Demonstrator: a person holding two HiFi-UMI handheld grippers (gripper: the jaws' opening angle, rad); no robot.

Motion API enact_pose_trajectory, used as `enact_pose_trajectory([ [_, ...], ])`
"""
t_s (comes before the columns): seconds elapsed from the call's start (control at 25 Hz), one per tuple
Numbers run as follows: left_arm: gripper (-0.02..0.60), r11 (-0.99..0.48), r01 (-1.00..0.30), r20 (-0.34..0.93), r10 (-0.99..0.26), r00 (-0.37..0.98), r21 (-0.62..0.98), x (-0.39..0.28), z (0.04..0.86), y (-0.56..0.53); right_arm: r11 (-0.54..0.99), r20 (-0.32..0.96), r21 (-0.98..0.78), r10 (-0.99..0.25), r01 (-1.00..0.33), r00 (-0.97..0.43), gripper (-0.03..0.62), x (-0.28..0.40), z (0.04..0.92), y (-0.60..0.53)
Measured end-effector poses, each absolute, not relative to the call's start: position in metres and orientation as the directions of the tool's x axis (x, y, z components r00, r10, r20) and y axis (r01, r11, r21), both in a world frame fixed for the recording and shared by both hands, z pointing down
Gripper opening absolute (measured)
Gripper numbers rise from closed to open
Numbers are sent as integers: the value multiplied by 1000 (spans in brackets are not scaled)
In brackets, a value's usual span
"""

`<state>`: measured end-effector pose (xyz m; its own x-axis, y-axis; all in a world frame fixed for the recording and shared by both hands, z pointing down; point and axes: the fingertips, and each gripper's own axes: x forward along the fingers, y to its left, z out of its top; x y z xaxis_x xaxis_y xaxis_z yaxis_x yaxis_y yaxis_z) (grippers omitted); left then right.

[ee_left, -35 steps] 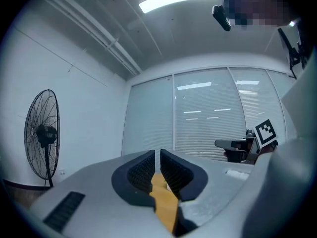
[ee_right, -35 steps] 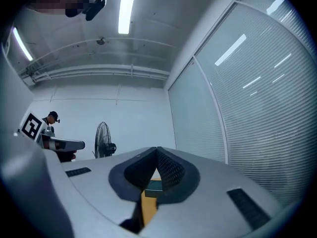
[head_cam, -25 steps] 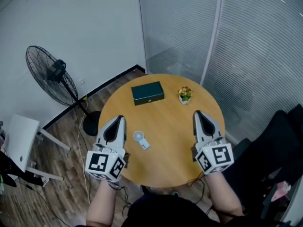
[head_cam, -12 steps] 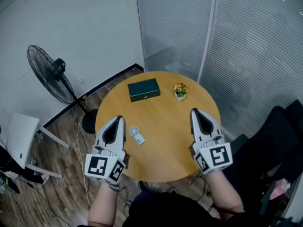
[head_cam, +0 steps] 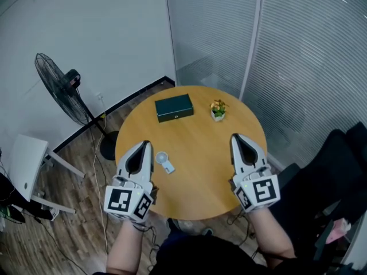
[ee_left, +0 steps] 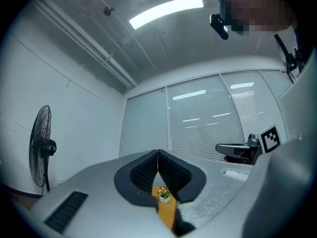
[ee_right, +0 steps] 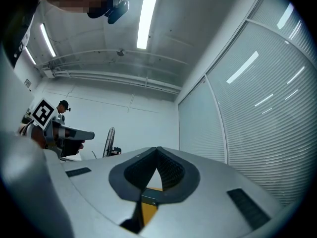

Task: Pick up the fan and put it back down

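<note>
Two pairs of tongs hung over the near part of the round tabletop [head_cam: 195, 148], left tongs [head_cam: 143, 145] and right tongs [head_cam: 237, 138] each pinched fully together on nothing. The small white fan [head_cam: 164, 161] lay flat just right of the left tongs, untouched. Going in with tips pinched would likely shove the light fan away instead of catching its handle.

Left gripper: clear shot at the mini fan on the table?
Likely yes: the mini fan lies just beside the left gripper, nothing between them; its jaws are shut and would need opening.
</note>
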<state>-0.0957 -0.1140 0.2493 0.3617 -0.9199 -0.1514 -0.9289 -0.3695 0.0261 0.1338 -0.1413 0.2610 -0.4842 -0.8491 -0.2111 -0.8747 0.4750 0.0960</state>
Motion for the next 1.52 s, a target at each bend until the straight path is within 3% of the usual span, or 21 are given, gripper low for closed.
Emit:
enact_pose_trajectory([
  [1.52,6,-380,-924,-85,-923,376,37,-55,270,-142,474,-205,42,-858,-880,-471,5,173,278,-163],
])
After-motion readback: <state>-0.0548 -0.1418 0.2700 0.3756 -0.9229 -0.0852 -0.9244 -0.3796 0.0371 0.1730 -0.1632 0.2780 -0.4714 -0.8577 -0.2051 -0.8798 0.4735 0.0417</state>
